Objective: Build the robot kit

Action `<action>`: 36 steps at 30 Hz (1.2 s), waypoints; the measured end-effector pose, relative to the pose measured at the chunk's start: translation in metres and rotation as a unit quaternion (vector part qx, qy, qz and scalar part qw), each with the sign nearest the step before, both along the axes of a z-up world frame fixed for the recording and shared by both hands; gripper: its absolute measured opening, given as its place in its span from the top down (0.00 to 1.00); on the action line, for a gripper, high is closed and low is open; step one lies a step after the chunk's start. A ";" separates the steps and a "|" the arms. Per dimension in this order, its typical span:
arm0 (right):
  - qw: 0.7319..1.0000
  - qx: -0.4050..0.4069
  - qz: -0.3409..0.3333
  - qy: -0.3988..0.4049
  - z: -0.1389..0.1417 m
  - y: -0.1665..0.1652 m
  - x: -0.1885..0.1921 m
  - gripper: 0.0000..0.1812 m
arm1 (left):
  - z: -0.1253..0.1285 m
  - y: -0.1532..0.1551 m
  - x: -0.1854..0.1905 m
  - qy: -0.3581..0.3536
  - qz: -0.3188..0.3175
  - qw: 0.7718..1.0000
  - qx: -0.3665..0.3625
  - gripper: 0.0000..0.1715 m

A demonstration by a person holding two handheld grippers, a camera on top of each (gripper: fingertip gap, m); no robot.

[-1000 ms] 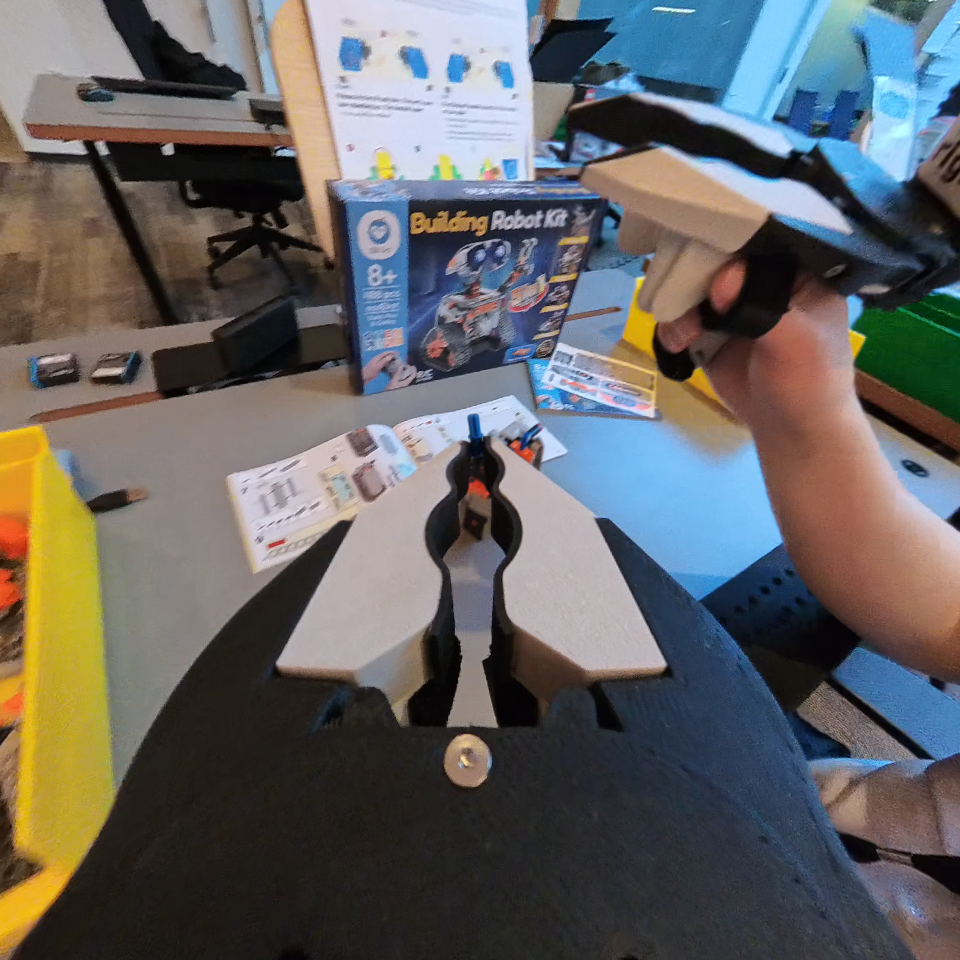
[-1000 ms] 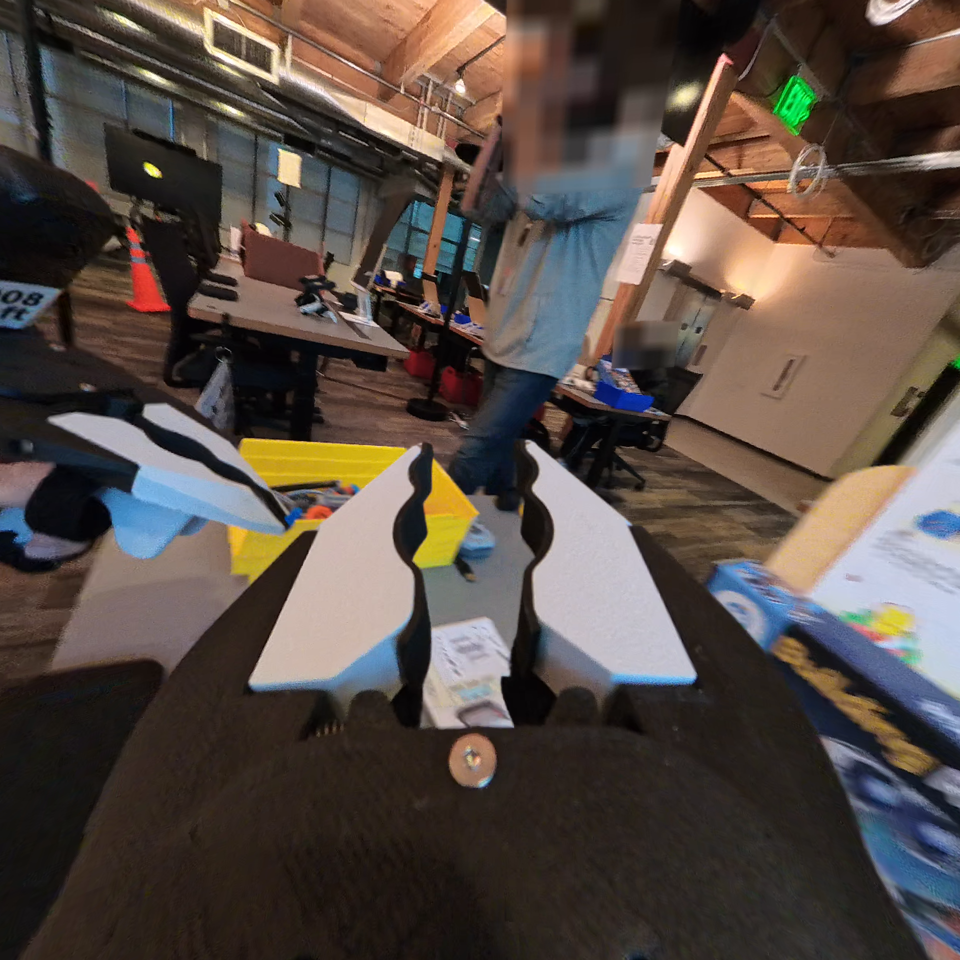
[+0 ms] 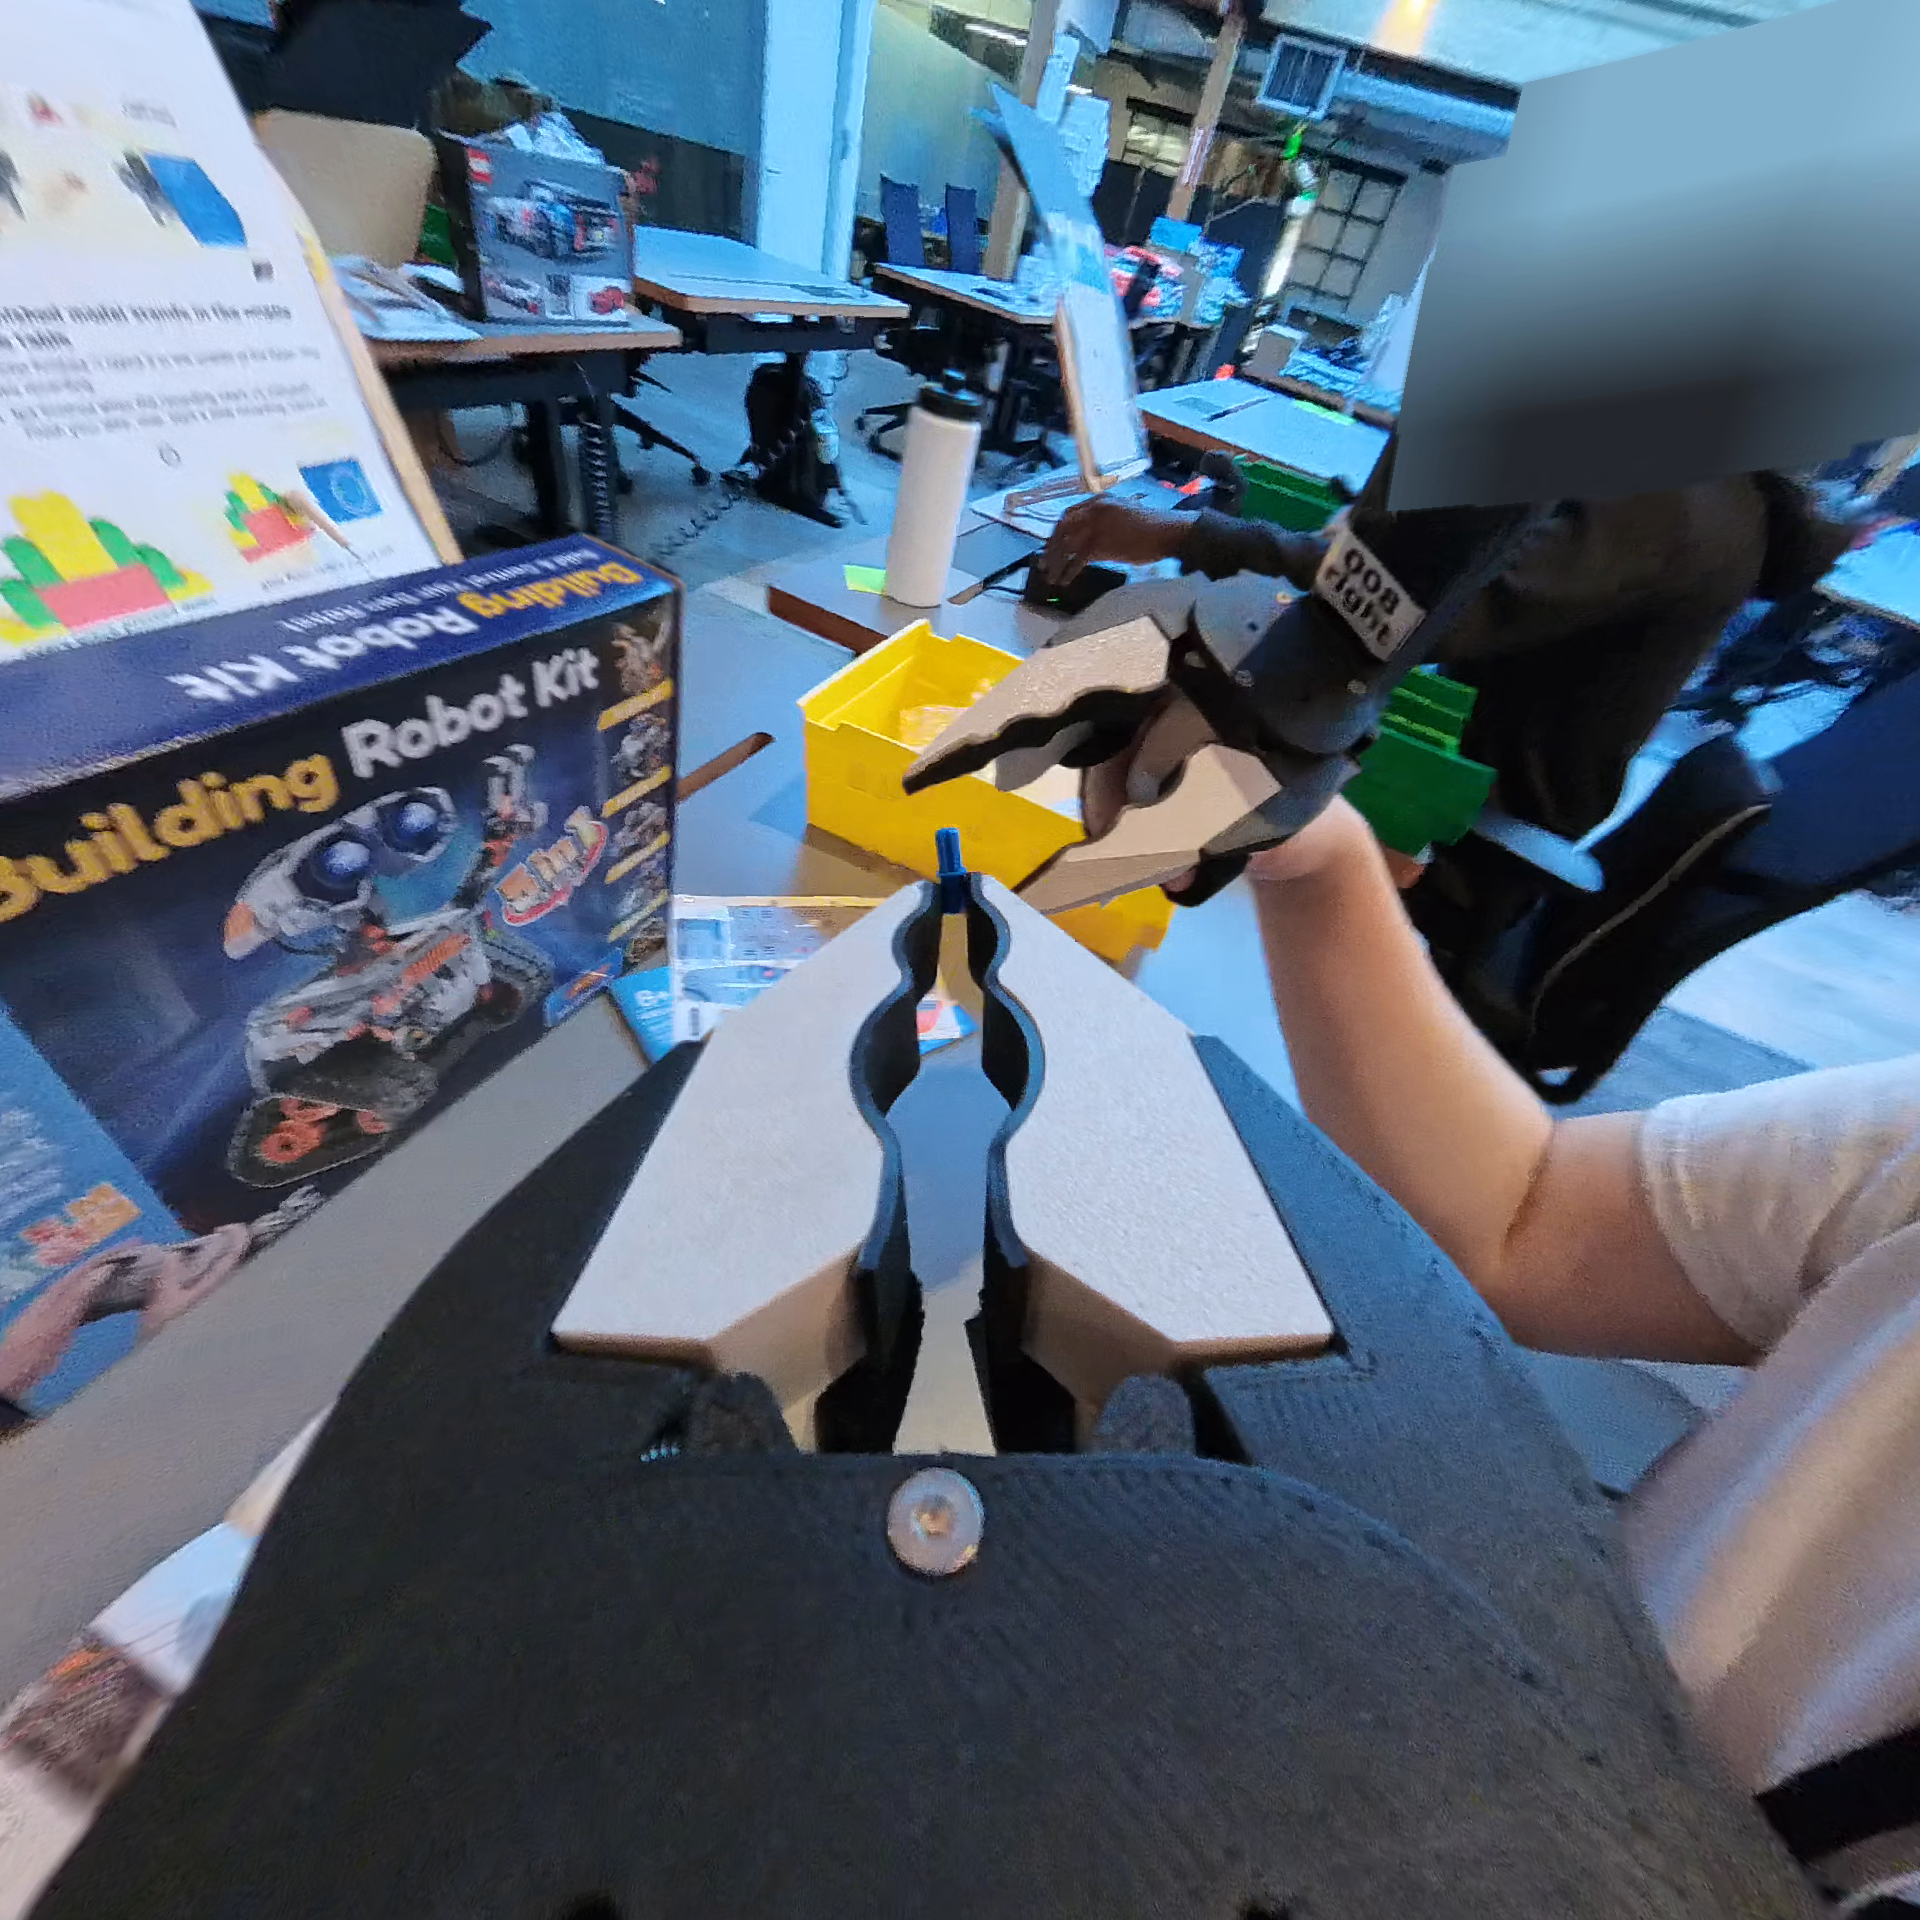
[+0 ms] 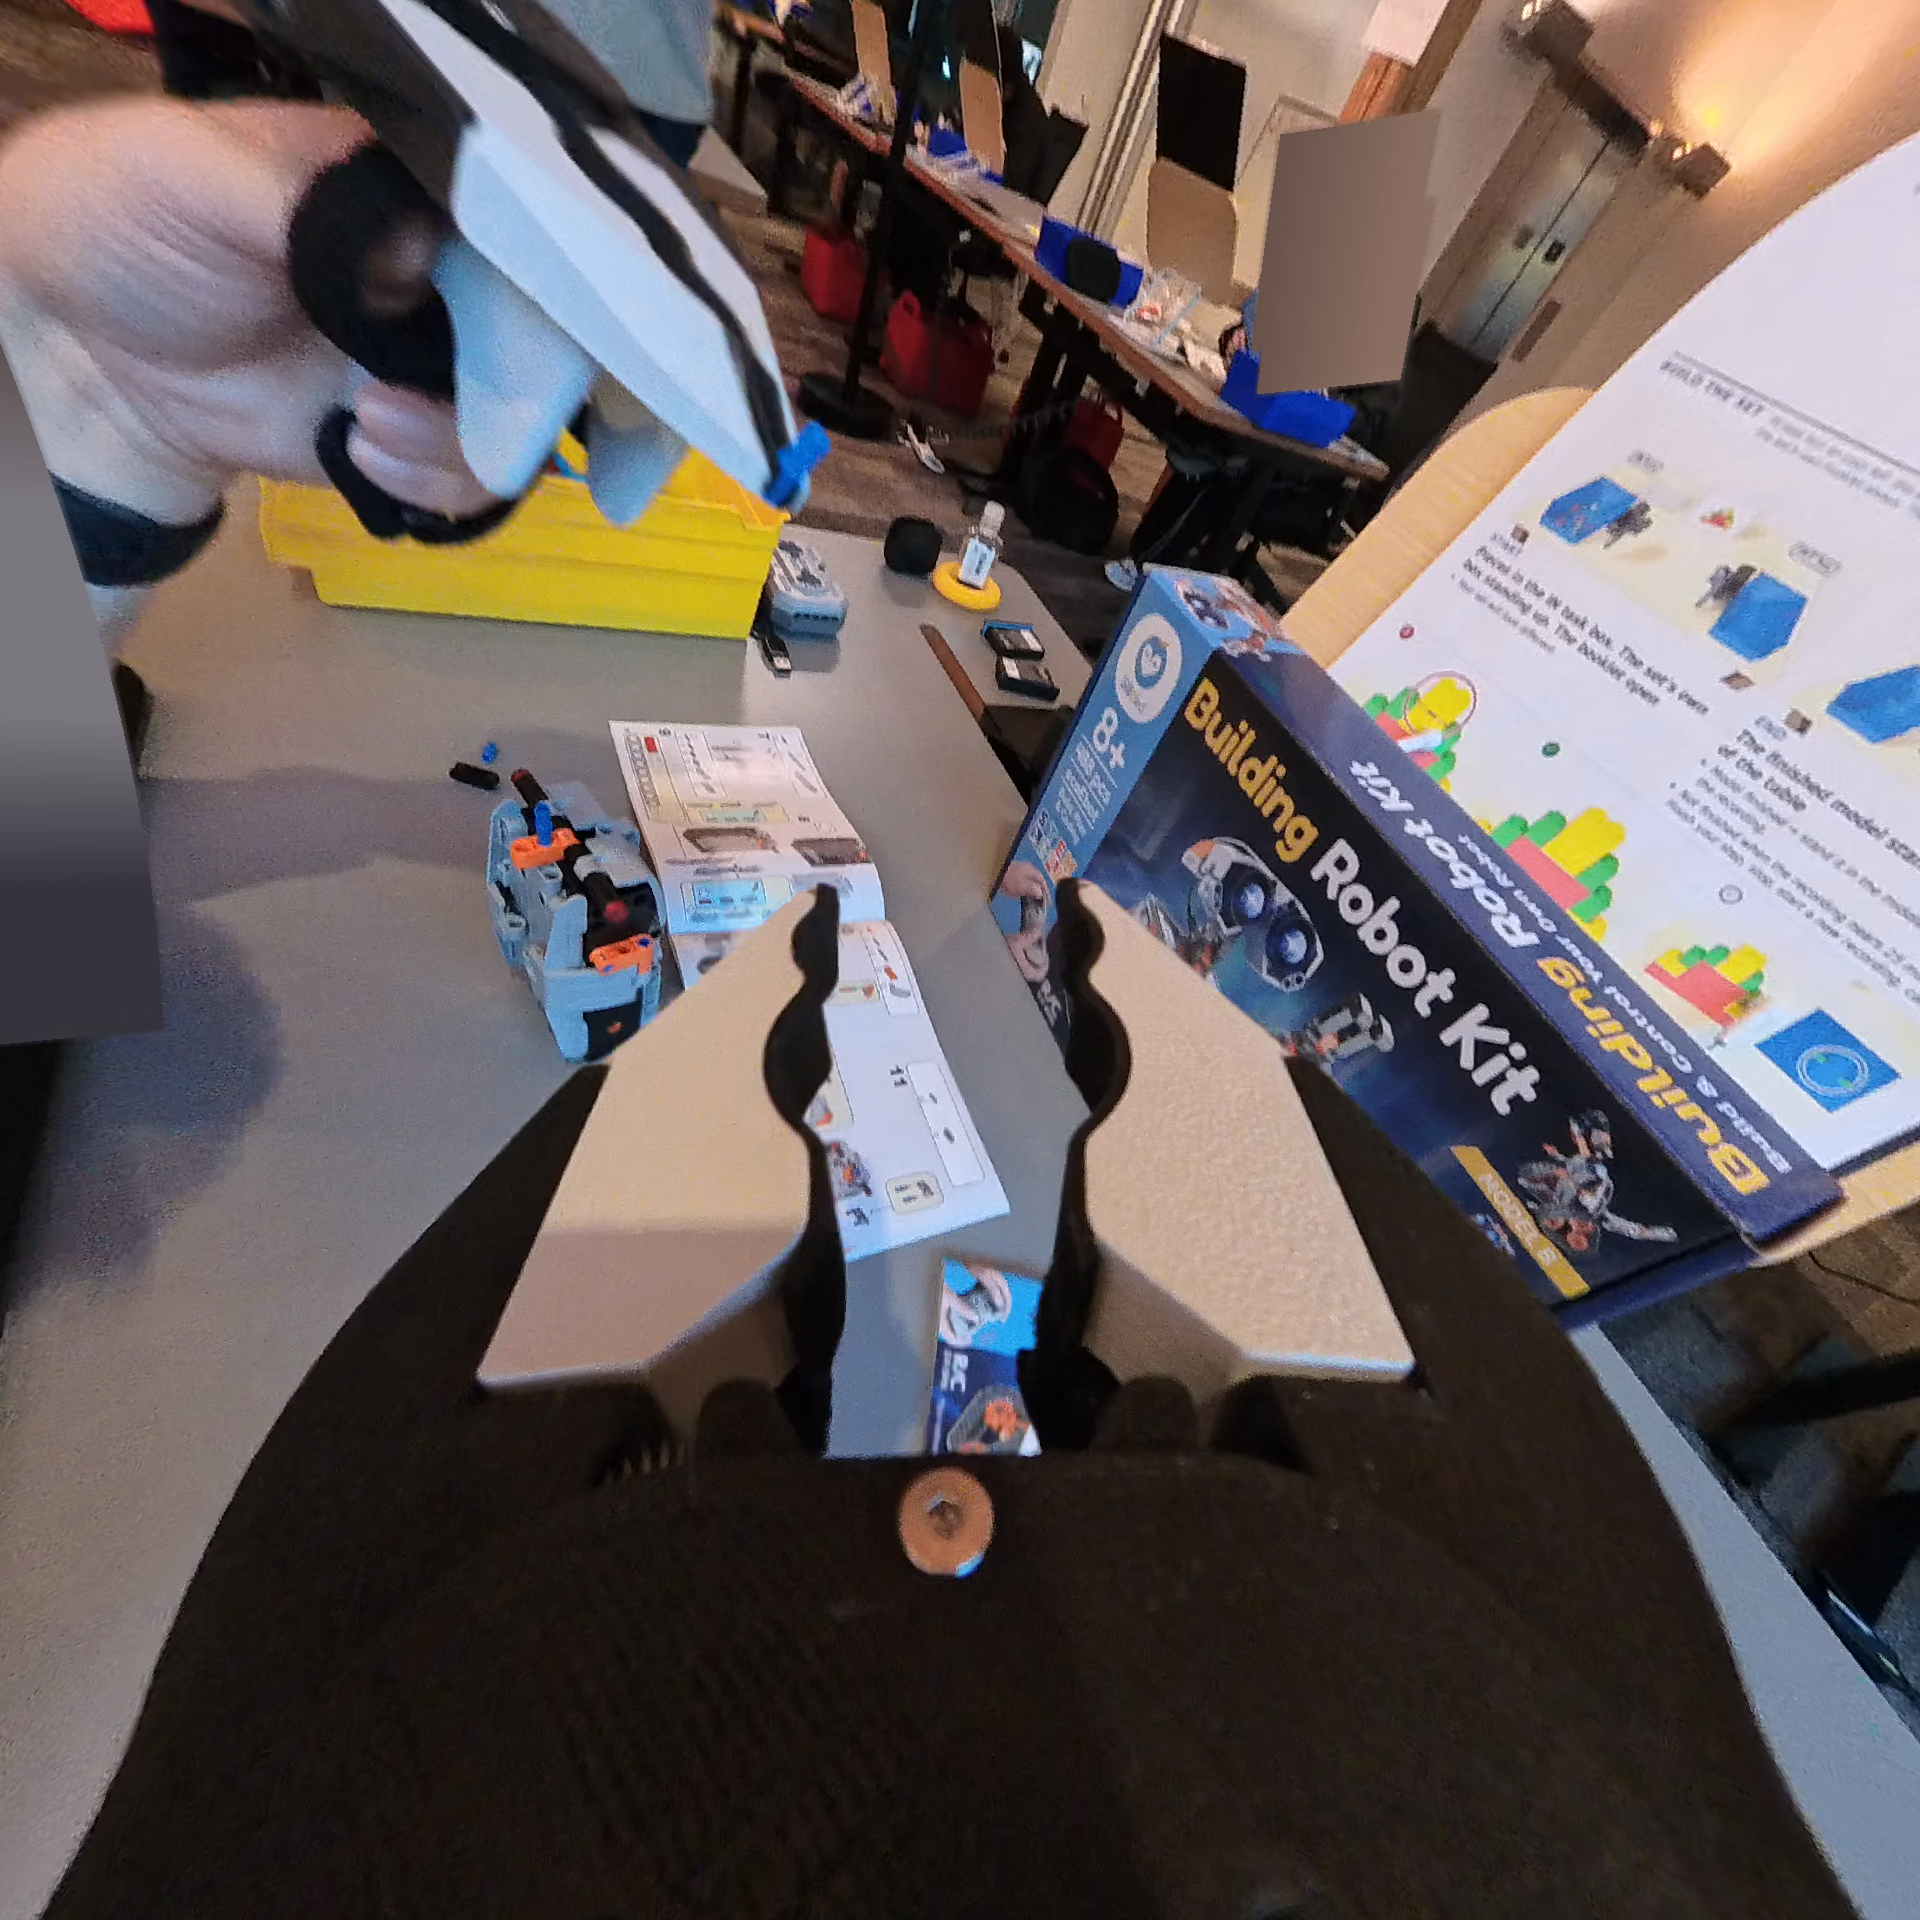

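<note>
Left gripper (image 3: 948,902): jaws clamped on blue peg (image 3: 947,854), held above counter (image 4: 343,1091). Right gripper (image 4: 940,914): jaws apart, empty, above instruction booklet (image 4: 790,935); kit box (image 4: 1351,977) beside.

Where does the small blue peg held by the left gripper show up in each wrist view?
Left wrist view: blue peg pinched at the left gripper tips, centre frame.
Right wrist view: blue peg at the same gripper's tips, upper left.
Shared landmark: robot kit box.
</note>
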State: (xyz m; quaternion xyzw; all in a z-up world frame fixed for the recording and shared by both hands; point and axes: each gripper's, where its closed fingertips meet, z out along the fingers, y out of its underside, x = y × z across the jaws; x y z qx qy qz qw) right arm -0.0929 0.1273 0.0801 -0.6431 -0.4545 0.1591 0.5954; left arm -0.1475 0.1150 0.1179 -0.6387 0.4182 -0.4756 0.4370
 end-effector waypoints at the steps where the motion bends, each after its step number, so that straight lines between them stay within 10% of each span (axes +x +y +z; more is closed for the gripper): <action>1: 1.000 0.002 0.005 0.006 0.001 0.001 -0.003 0.77 | -0.001 0.000 0.003 -0.005 -0.017 1.000 -0.016 0.98; 14: 0.992 -0.034 0.064 0.107 0.006 0.005 -0.021 0.79 | -0.032 0.022 0.013 0.018 -0.025 0.999 -0.030 0.99; 23: 0.935 -0.183 0.135 0.273 0.025 0.000 -0.018 0.84 | -0.047 0.014 0.015 0.079 -0.043 0.995 0.046 0.98; 36: 0.951 -0.202 0.232 0.027 -0.043 -0.049 -0.044 0.88 | -0.132 -0.023 -0.008 0.322 -0.156 0.931 0.080 0.98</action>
